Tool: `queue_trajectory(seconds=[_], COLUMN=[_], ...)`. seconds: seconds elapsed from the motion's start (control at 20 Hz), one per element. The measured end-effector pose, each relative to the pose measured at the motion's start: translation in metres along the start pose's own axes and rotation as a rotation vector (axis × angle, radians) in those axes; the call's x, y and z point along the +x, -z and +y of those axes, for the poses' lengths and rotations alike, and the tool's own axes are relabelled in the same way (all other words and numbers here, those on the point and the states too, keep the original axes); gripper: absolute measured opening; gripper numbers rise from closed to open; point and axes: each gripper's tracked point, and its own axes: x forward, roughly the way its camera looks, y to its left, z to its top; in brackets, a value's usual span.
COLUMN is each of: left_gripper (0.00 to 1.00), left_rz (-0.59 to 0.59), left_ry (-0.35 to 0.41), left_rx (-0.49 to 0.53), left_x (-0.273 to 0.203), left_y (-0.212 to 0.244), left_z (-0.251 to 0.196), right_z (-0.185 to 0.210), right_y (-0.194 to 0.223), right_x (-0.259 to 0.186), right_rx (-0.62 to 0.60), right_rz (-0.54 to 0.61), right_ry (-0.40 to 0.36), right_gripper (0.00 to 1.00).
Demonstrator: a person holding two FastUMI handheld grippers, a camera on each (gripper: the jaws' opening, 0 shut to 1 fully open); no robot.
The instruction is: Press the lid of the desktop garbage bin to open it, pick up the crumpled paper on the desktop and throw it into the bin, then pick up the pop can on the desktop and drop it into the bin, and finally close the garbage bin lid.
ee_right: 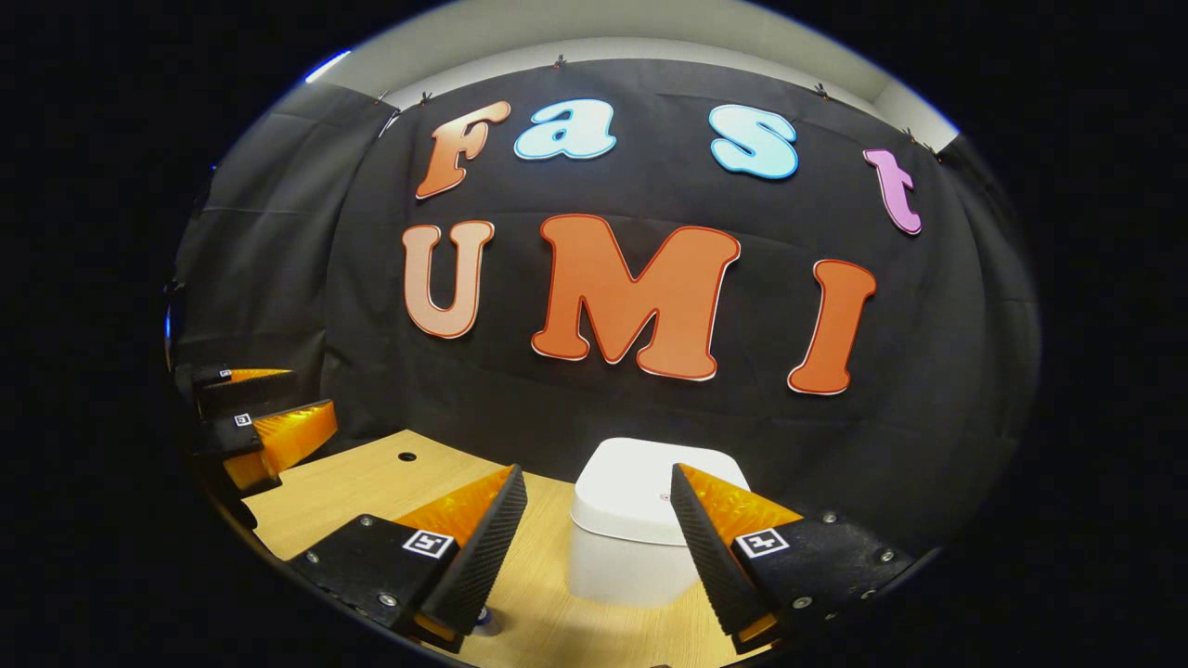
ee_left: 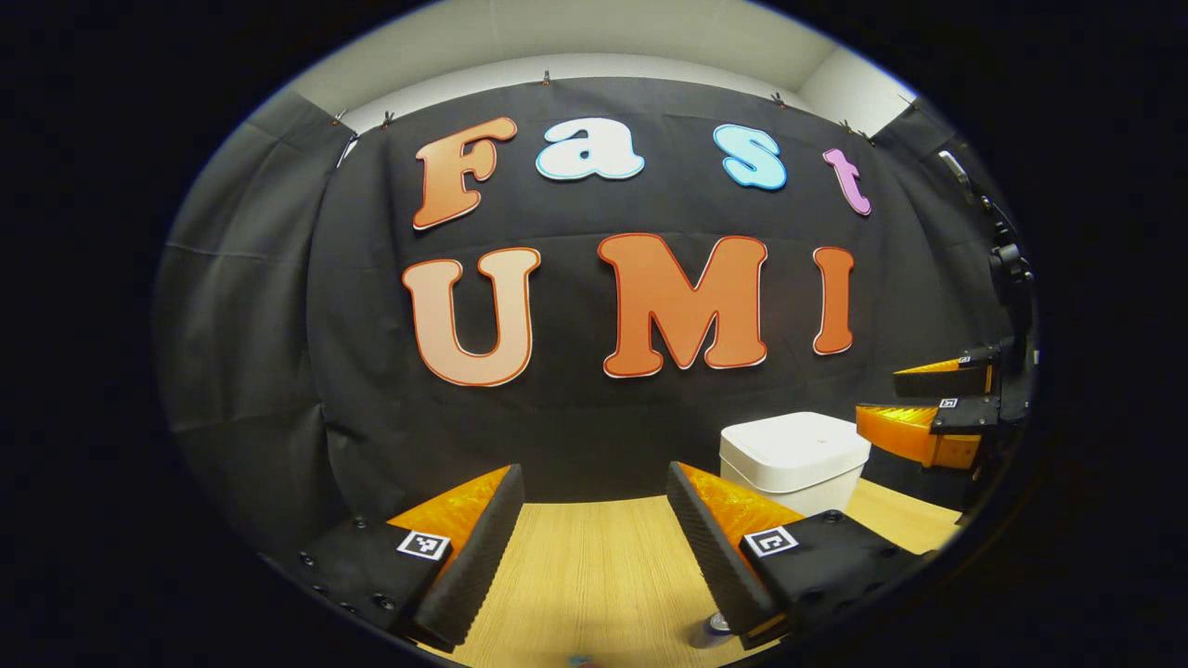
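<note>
The white desktop bin (ee_left: 794,459) stands on the wooden table (ee_left: 594,566) near the back cloth, its lid shut. In the right gripper view the bin (ee_right: 631,520) is close ahead, just beyond my right gripper (ee_right: 596,468), which is open and holds nothing. My left gripper (ee_left: 594,468) is also open and empty, hovering above the table left of the bin. A small silvery round thing (ee_left: 716,623), possibly the pop can's top, peeks out under one left finger. Each view shows the other gripper at its edge: the right gripper (ee_left: 877,391) and the left gripper (ee_right: 316,394), both with fingers apart.
The black cloth wall rises directly behind the bin. A small round hole (ee_right: 406,456) sits in the tabletop at the back left. Bare wood (ee_right: 371,492) lies between the two grippers.
</note>
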Motion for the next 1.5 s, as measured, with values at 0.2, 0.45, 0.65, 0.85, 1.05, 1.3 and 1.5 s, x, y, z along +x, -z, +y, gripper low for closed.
queue_trajectory(seconds=[0.2,0.45,0.65,0.85,1.05,1.3,1.5], left_gripper=[0.99,0.99,0.99,0.99,0.99,0.99,0.99], left_rz=[0.006,0.013,0.019,0.023,0.031,0.048,0.058], left_ry=[0.001,-0.003,-0.015,-0.034,-0.069,-0.113,-0.149], left_rx=[0.005,0.014,0.016,0.022,0.024,0.017,0.019], left_x=[-0.01,-0.017,-0.019,-0.021,-0.02,-0.02,-0.02], left_y=[0.003,0.004,0.006,0.005,0.008,0.013,0.017], left_z=[0.0,0.002,0.006,0.011,0.021,0.033,0.04], right_z=[-0.005,-0.011,-0.015,-0.021,-0.03,-0.04,-0.049], right_y=[0.001,0.002,0.0,-0.002,0.0,0.004,0.012], right_x=[-0.003,-0.002,0.006,0.02,0.036,0.057,0.075], right_rx=[-0.007,-0.014,-0.027,-0.021,-0.013,0.007,0.013], right_rz=[0.004,0.012,0.016,0.023,0.032,0.041,0.061], right_ry=[0.016,0.022,0.026,0.032,0.037,0.039,0.045], right_gripper=[0.9,0.83,0.72,0.57,0.35,0.18,0.05])
